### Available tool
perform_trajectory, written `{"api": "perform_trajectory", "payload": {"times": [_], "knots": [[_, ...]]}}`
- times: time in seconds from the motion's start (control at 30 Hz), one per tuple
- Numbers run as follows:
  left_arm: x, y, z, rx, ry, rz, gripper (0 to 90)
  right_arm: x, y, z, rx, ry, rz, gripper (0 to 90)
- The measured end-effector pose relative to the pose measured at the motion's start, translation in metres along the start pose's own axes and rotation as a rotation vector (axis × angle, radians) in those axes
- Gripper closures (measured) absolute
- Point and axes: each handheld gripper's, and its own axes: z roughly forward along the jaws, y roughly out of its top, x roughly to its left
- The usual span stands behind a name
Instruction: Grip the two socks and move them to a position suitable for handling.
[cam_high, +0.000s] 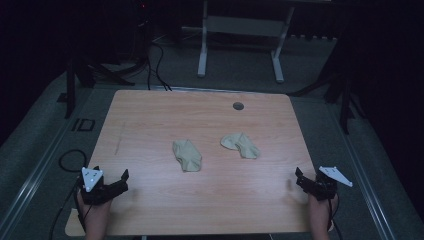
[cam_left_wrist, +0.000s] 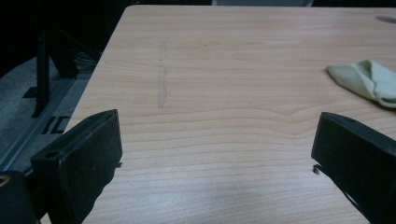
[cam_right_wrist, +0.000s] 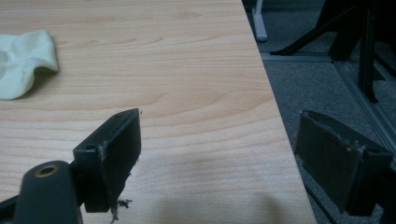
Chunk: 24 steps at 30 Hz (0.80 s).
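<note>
Two pale yellow-green socks lie crumpled near the middle of the wooden table (cam_high: 150, 120): one sock (cam_high: 187, 154) to the left, the other sock (cam_high: 240, 144) to the right. My left gripper (cam_high: 112, 181) rests at the front left corner, jaws wide apart with nothing between them. In the left gripper view the left sock (cam_left_wrist: 366, 81) lies far ahead on the right. My right gripper (cam_high: 304, 179) sits open and empty at the table's front right edge. The right gripper view has the right sock (cam_right_wrist: 23, 60) ahead on the left, with one jaw past the table edge.
A round cable hole (cam_high: 238, 106) sits near the table's back edge. A faint scuff line (cam_left_wrist: 162, 77) marks the left part of the tabletop. White frame legs (cam_high: 202, 50) and dark stands (cam_high: 345, 95) surround the table on the grey floor.
</note>
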Motion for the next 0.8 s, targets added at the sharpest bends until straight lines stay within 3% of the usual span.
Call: {"api": "perform_trajectory", "payload": {"times": [0.17, 0.43, 0.53, 0.73, 0.8], "knots": [[0.0, 0.001, 0.0, 0.003, -0.005, 0.0, 1.7, -0.002, 0.0, 0.001, 0.023, -0.008, 0.013, 14.0], [-0.001, 0.001, 0.0, 0.006, -0.018, 0.0, 1.7, -0.003, 0.007, 0.006, 0.095, 0.031, 0.04, 14.0], [-0.002, 0.001, 0.001, 0.007, -0.022, 0.003, 1.7, -0.001, 0.01, 0.01, 0.126, 0.033, 0.023, 14.0], [-0.002, 0.001, 0.0, 0.004, -0.024, 0.003, 1.7, 0.008, 0.018, 0.017, 0.157, 0.085, 0.029, 14.0], [-0.003, 0.0, 0.0, 0.005, -0.029, 0.004, 1.6, 0.015, 0.022, 0.022, 0.182, 0.117, 0.007, 14.1]]}}
